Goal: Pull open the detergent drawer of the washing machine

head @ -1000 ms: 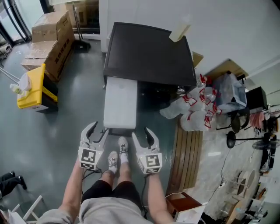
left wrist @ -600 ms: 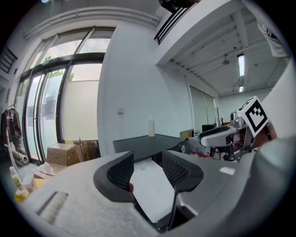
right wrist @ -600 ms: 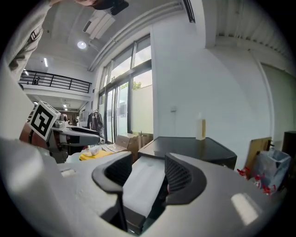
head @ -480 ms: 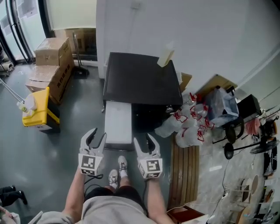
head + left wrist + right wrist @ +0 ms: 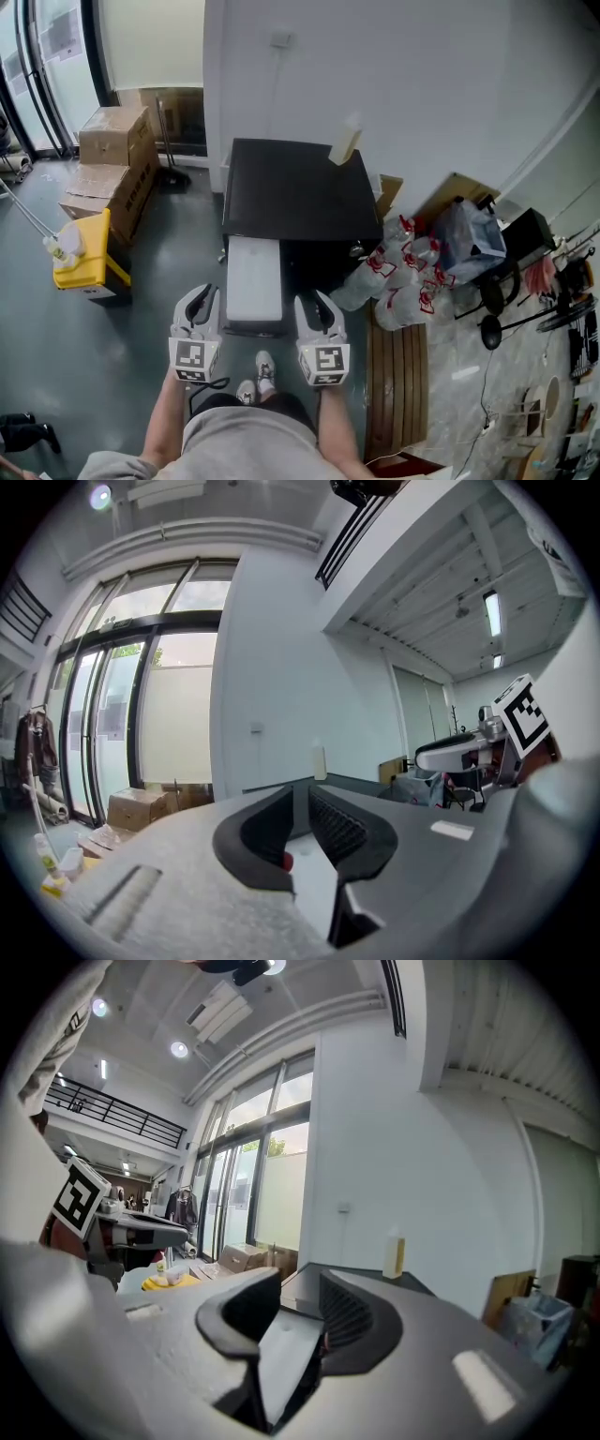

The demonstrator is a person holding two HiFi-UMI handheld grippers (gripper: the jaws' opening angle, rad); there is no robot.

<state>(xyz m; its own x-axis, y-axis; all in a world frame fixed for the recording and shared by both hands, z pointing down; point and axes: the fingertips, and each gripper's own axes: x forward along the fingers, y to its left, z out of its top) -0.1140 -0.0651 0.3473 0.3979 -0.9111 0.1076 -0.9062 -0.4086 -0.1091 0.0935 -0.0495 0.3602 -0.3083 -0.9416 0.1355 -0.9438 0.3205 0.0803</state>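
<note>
I see the washing machine against the wall, with a white slab, seemingly its drawer, jutting out front-left; my forearms reach forward in parallel; left gripper and right gripper sit level, empty, jaws just narrowed, left's almost together.

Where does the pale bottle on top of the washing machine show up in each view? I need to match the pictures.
Head view: bottle at upper centre, on the back right corner of the washing machine.
Left gripper view: near the centre, against the white wall.
Right gripper view: right of centre.
Shared landmark: the wall plate, up and left of the bottle in all three.
</note>
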